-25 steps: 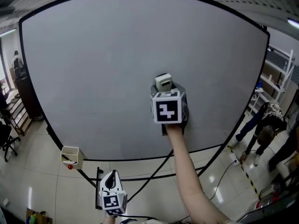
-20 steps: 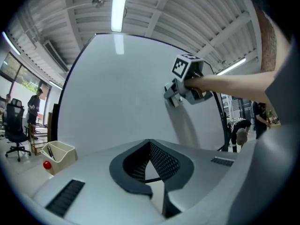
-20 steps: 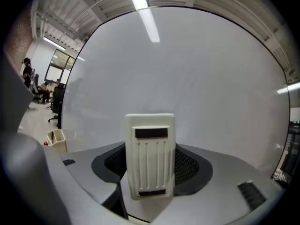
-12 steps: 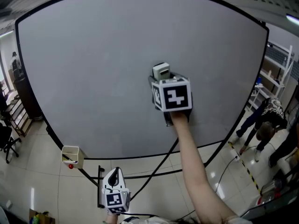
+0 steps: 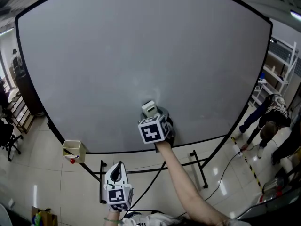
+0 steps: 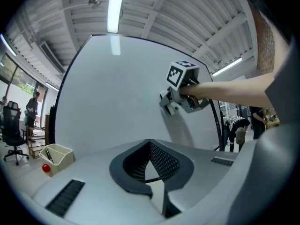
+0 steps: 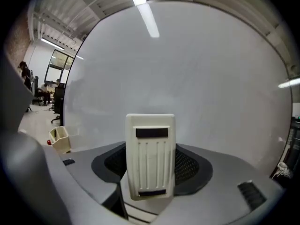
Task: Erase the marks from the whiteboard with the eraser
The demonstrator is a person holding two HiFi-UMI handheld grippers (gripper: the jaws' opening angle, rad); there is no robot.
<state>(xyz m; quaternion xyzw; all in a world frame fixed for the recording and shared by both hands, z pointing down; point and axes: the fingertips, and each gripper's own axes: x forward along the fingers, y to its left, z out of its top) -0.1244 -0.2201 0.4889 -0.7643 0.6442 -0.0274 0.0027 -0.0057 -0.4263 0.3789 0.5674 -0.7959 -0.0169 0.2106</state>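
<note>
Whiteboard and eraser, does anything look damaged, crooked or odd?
Nothing stands out. The whiteboard looks clean and intact, the eraser sits straight in the right gripper, and the left gripper hangs shut and empty below the board.

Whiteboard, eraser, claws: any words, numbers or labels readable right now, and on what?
None readable in any view.
Whiteboard: no writing seen.
Eraser: two dark strips, no legible print.
Marker cubes: black-and-white square patterns, not letters.

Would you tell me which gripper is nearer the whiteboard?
Right. The right gripper holds the eraser at the whiteboard's lower part; the left gripper hangs below, back from it.
</note>
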